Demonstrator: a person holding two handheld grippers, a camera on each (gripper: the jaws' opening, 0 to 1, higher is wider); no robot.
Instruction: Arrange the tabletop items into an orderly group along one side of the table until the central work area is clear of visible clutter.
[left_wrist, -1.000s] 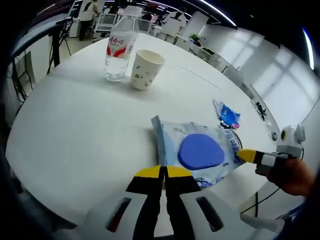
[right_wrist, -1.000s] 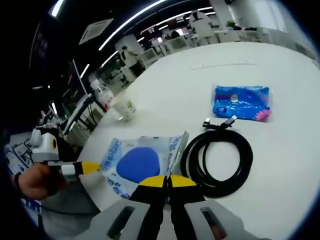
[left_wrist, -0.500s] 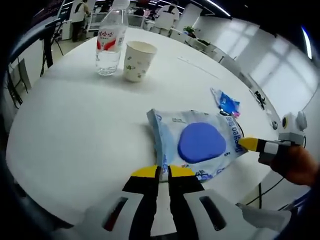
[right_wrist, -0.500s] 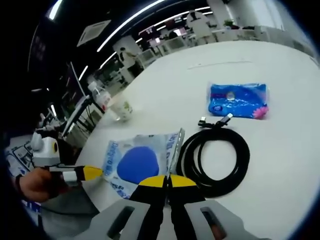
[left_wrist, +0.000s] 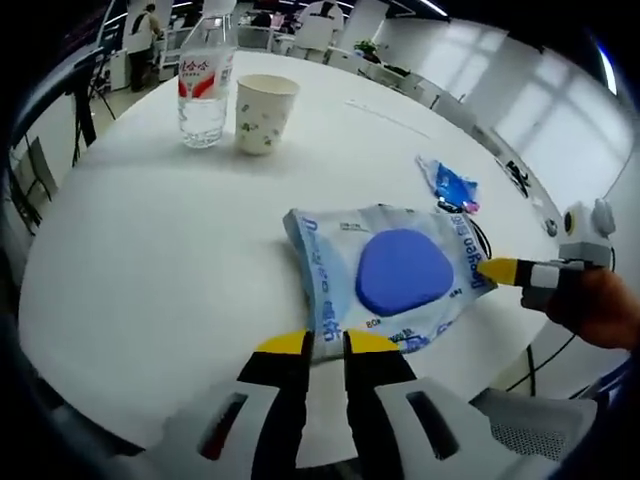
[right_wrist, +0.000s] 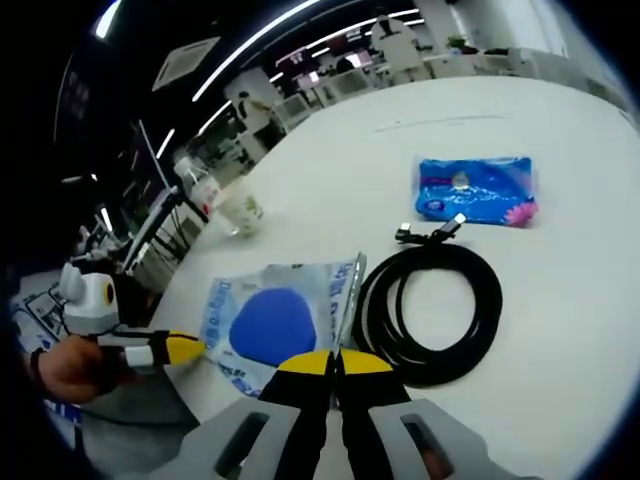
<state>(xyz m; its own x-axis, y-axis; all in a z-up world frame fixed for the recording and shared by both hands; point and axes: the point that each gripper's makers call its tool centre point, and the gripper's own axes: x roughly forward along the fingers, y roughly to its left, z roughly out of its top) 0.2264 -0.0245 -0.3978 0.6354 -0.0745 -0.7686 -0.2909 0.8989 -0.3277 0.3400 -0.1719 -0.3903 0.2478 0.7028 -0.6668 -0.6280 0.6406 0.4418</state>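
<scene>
Two hand-held grippers, white, black and yellow

Left hand-held gripper (left_wrist: 322, 345) and right hand-held gripper (right_wrist: 333, 362) match: white moulded bodies with dark slots, black jaws capped in yellow tips; a hand (left_wrist: 600, 312) grips one.

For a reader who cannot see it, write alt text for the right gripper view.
The right gripper, jaws together, pinches the edge of a flat white plastic wipes pack with a blue oval lid on a round white table. A coiled black cable lies beside it, a small blue tissue packet beyond.
</scene>
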